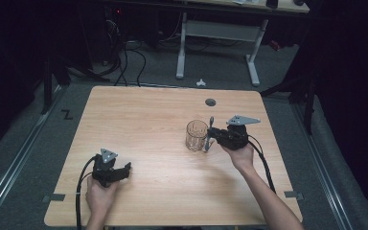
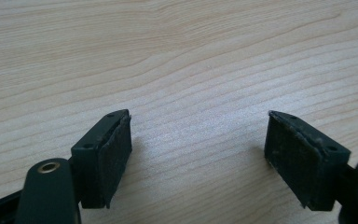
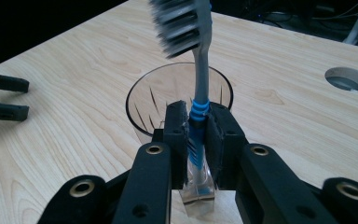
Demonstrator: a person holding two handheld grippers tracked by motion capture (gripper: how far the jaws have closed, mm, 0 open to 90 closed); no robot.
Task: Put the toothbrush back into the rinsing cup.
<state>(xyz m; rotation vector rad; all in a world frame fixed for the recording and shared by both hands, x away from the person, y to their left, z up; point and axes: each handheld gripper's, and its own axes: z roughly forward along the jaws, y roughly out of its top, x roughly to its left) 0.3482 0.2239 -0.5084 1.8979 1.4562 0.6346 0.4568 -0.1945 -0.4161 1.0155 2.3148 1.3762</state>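
Black claws (image 3: 196, 135), brass screws, seemingly bare forearms.

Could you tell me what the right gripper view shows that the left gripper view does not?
The right gripper view has the right gripper shut on a toothbrush, bristles up, with a clear glass behind and a round hole in the table. The left gripper view has the left gripper with jaws wide apart over bare wood. Both share the light wooden table.
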